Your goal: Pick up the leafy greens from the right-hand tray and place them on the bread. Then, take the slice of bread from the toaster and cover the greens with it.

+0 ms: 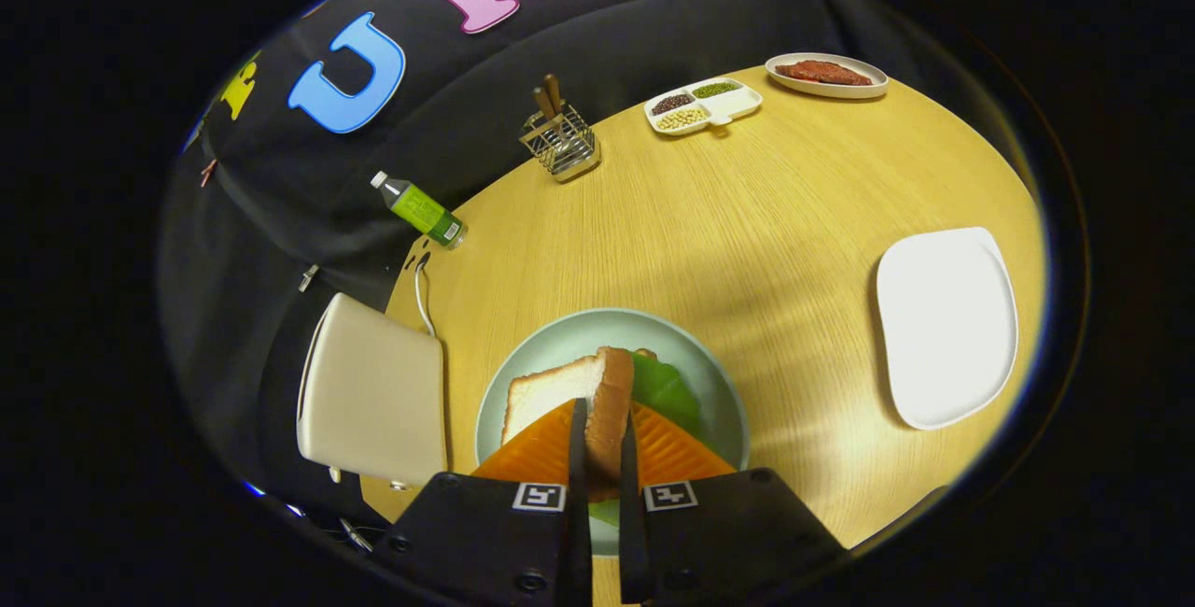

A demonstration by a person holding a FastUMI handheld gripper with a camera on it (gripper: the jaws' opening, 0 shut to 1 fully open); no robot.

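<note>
My gripper (602, 444) is shut on a slice of bread (560, 397), which stands on edge between the fingers, crust toward me. It hangs just above a pale green plate (724, 402). Leafy greens (665, 388) lie on that plate, right behind and beside the held slice; the bread under them is hidden. The cream toaster (373, 397) stands left of the plate at the table's edge. To the right lies a white tray (945, 322) with nothing on it.
A wooden table (747, 215) carries a green bottle (422, 210) lying at the far left edge, a wire utensil holder (560, 142), a divided dish of beans (705, 105) and a plate of meat (826, 75) at the back.
</note>
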